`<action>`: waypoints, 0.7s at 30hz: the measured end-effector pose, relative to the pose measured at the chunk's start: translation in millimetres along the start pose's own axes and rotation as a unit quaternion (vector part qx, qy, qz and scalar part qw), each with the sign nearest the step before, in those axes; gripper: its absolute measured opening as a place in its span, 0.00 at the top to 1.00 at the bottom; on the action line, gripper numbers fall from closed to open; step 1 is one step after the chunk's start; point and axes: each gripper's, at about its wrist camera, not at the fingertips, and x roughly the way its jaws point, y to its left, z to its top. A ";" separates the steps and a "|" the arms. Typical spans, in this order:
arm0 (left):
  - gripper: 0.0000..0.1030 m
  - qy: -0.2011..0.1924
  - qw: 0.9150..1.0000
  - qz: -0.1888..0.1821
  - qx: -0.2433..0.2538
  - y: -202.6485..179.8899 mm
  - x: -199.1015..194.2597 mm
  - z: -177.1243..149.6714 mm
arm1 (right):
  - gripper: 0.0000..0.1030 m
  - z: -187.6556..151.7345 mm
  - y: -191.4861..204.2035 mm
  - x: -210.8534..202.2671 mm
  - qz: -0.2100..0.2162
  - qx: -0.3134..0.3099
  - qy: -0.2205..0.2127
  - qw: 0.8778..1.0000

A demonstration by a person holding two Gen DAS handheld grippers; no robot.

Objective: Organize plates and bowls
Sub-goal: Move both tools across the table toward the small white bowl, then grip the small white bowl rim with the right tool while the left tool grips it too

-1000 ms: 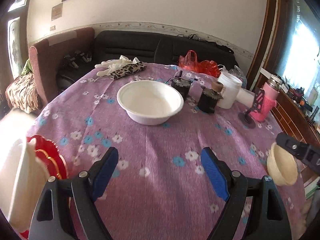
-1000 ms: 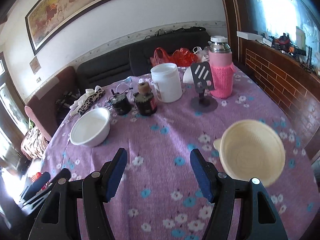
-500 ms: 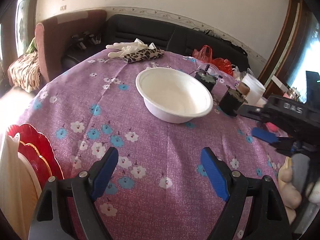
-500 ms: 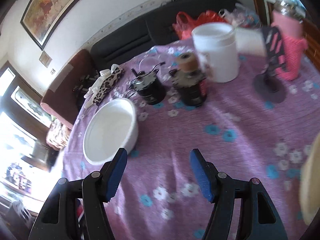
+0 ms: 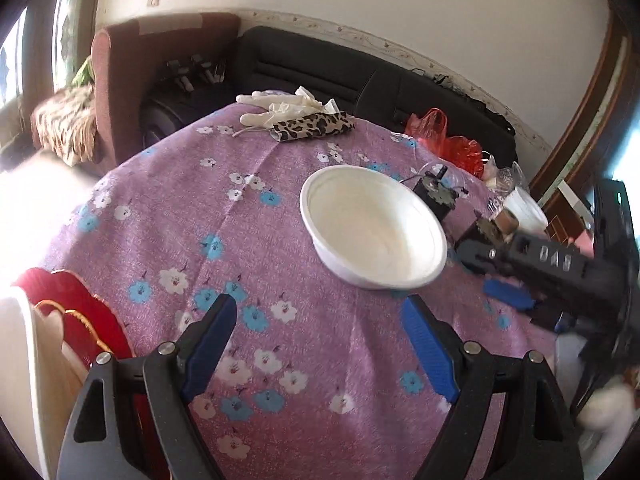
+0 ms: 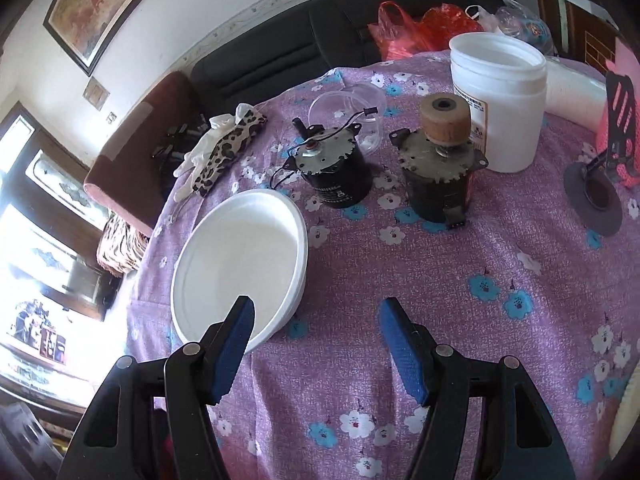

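1. Left claw (image 5: pixel 318 332) released, empty, low centre of the left wrist frame, above the flowered desk (image 5: pixel 248 248).
2. Right claw (image 6: pixel 316 322) released, holding nothing, its left finger over the near rim of the white bowl (image 6: pixel 240 268).
3. White bowl (image 5: pixel 372 226) upright on the desk, right of centre in the left wrist frame.
4. Red plates (image 5: pixel 80 316) at lower left edge.
5. Two black motors (image 6: pixel 336 176) beyond the bowl, white jar (image 6: pixel 498 100) at upper right.

Counter cloth (image 6: pixel 460 280): purple, white and blue flower print. Bowl (image 6: pixel 240 264): plain white. Tongs (image 6: pixel 316 344): black frames, blue pads. Pouch (image 5: pixel 312 126): leopard print. Jar (image 6: pixel 498 104): white. Two motors (image 6: pixel 340 176): black bodies, one with tan roller. Plates (image 5: pixel 76 320): red, gold trim. Bag (image 6: pixel 416 28): red.
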 end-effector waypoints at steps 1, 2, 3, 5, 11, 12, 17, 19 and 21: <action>0.19 0.007 1.000 -0.005 -0.013 1.3 2.5 8.8 | 0.32 1.3 -0.7 0.7 0.003 -0.001 0.000 1.000; 0.19 0.013 0.999 -0.010 -0.030 3.0 4.8 18.4 | 0.32 2.6 -1.4 3.0 0.006 -0.001 0.001 1.000; 0.19 0.014 0.999 -0.014 -0.047 4.6 7.7 29.5 | 0.32 3.7 -2.6 5.0 0.008 -0.001 0.000 1.000; 0.19 0.009 0.998 -0.005 -0.067 4.9 14.1 49.3 | 0.32 5.7 -5.3 10.4 0.016 0.004 0.000 1.000; 0.19 0.023 0.996 0.036 -0.073 -3.5 46.9 85.5 | 0.32 12.7 -10.7 34.0 0.046 0.037 0.005 0.998; 0.19 0.025 0.996 0.046 -0.071 -4.4 54.4 89.4 | 0.32 12.7 -9.7 36.8 0.047 0.039 0.007 0.998; 0.19 0.046 0.993 0.092 -0.060 -3.6 85.9 92.2 | 0.36 13.3 -4.8 48.3 0.042 0.033 0.011 0.998; 0.19 0.058 0.991 0.101 -0.061 -0.9 96.5 90.8 | 0.37 13.4 -3.7 52.6 0.047 0.037 0.014 0.998; 0.19 0.074 0.990 0.100 -0.064 1.2 106.0 88.4 | 0.38 12.4 -2.1 56.7 0.047 0.037 0.015 0.998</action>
